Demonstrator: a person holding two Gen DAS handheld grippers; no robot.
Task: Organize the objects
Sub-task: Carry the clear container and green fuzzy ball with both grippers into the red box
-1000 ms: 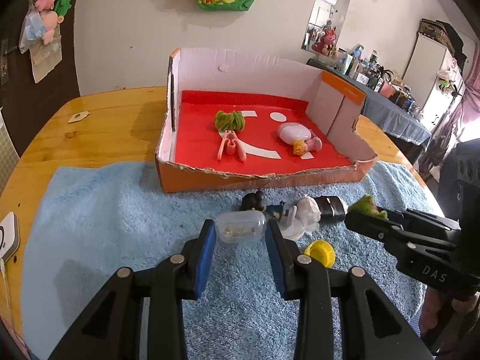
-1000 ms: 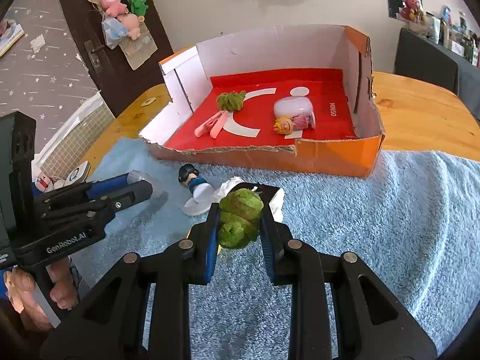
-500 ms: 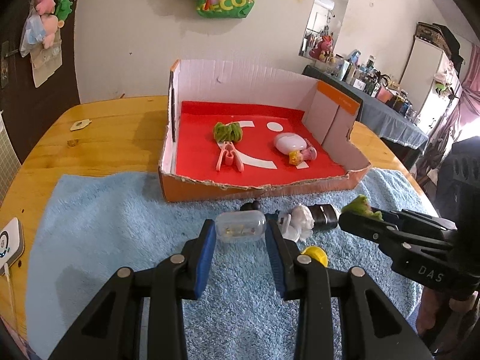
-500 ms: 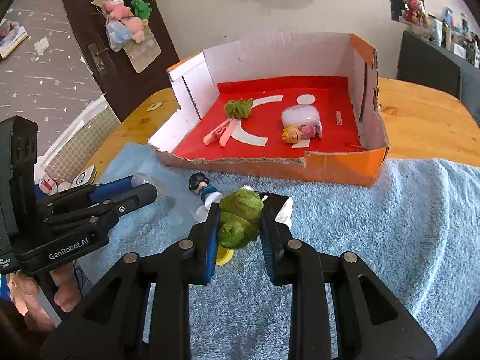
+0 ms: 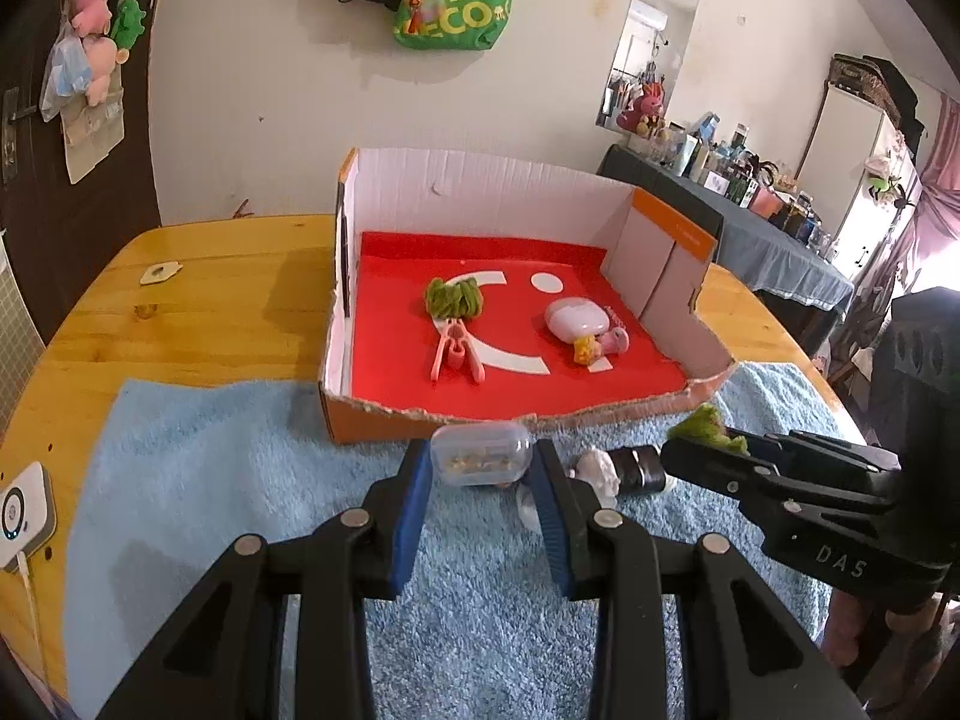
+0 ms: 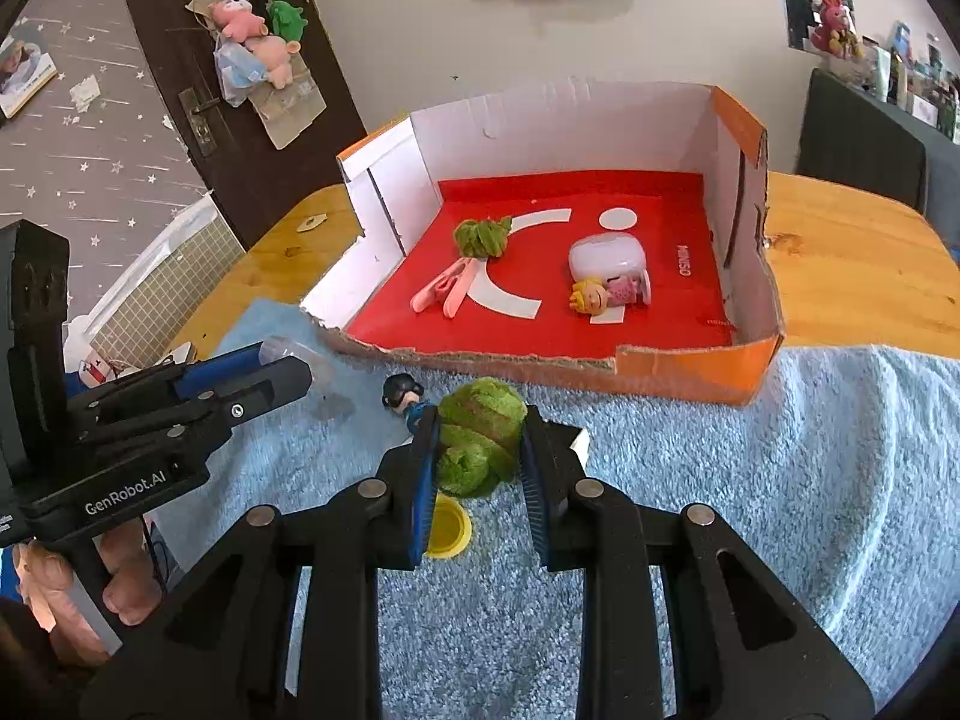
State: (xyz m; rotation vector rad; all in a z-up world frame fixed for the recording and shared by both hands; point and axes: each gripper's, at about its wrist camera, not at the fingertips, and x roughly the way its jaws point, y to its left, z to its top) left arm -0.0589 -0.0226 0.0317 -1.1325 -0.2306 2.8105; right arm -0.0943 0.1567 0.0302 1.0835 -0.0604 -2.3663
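1. Leftmost, a small white device (image 5: 25, 507) lay on the near-left edge of the round wooden table (image 5: 198, 312), beside the fluffy light-blue towel (image 5: 240, 480) that covered the near half of the tabletop.
2. Over the towel, the left gripper (image 5: 480, 468) was clamped on a clear oval plastic capsule case (image 5: 482, 461), its blue pads pressing both ends, just short of the torn near wall of the box.
3. Beyond it, the shallow orange cardboard box with a red floor (image 5: 408, 414) stood on the table with its near edge on the towel.
4. Inside the box, a green fuzzy scrunchie (image 5: 454, 299) lay left of centre, with a pink plastic clip (image 5: 454, 351) touching it on the near side.
5. Right of those, a white rounded earbud-style case (image 5: 573, 320) sat with a little blonde doll in pink (image 5: 600, 348) just beside it.
6. On the towel near the box, a small dark-haired figurine (image 6: 401, 393), a white lumpy item (image 5: 597, 468) and a short black cylinder (image 5: 639, 468) lay close together, with a yellow plastic cap (image 6: 447, 531) nearer.
7. Rightmost, the right gripper (image 6: 480, 450) was clenched on a second green fuzzy scrunchie (image 6: 480, 435), held above the towel.
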